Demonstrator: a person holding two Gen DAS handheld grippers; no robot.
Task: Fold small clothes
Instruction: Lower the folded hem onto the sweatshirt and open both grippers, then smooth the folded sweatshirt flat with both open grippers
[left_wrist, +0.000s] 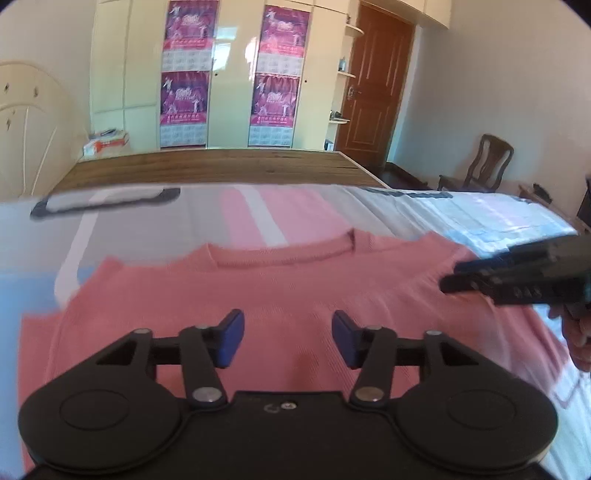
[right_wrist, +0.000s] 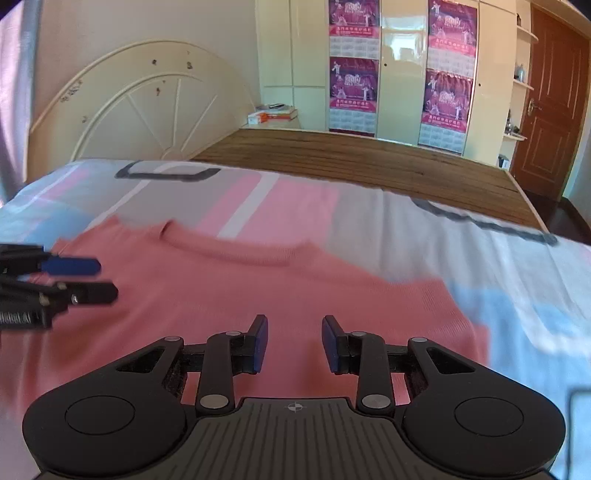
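A salmon-pink knitted top (left_wrist: 280, 288) lies flat on the bed, neckline away from me; in the right wrist view the pink top (right_wrist: 229, 295) fills the lower middle. My left gripper (left_wrist: 288, 338) hovers over the top's chest, jaws open, nothing between the blue pads. My right gripper (right_wrist: 293, 343) is also open above the cloth with an empty gap. The right gripper (left_wrist: 448, 284) also reaches in from the right edge of the left wrist view, and the left gripper (right_wrist: 107, 278) shows at the left edge of the right wrist view.
The top rests on a bedspread (left_wrist: 155, 221) patterned in grey, pink, white and pale blue. Beyond it lie bare wooden bed slats (left_wrist: 221, 166), a cream headboard (right_wrist: 147, 107), a wardrobe with purple posters (left_wrist: 184, 74), a brown door (left_wrist: 373, 81) and a wooden chair (left_wrist: 484, 162).
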